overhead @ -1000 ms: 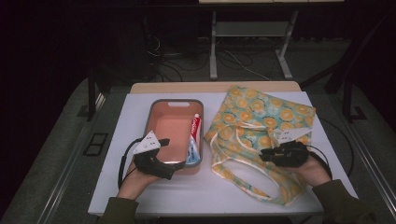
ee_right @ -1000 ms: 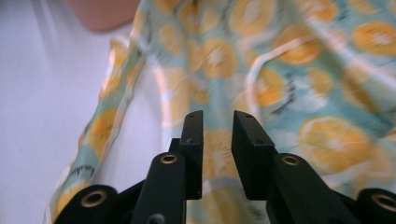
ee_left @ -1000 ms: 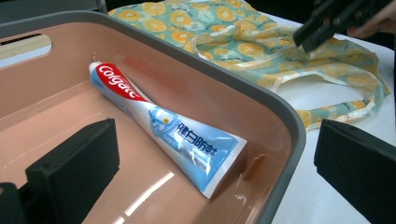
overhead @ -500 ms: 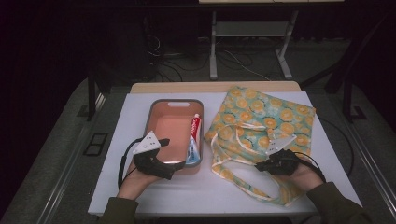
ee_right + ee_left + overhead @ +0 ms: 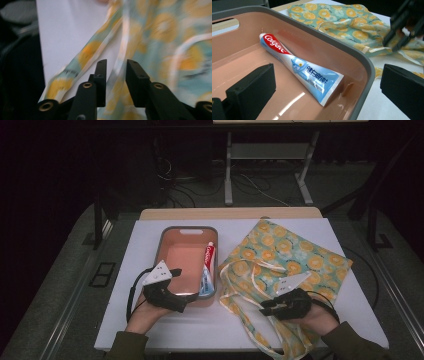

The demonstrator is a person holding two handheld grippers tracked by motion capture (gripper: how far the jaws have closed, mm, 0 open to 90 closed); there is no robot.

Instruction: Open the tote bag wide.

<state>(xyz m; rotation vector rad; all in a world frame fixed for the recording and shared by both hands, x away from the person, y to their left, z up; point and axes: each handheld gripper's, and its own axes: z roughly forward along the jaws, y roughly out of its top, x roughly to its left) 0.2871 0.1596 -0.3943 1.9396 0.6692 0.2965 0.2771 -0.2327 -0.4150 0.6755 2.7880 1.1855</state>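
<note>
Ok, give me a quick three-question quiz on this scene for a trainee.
1. True or false: the toothpaste lies inside the tray.
2. What do the left tongs straddle? A) the tray's rim B) the bag's strap C) the toothpaste cap
3. What fruit is printed on the bag?

Key:
1. True; it lies along the tray's side nearest the bag.
2. A; one jaw is inside the tray, one outside, not touching it.
3. Orange slices. The right tongs sit over the bag's strap.

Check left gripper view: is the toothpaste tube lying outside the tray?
No, the toothpaste tube lies inside the pink tray, against its wall.
</note>
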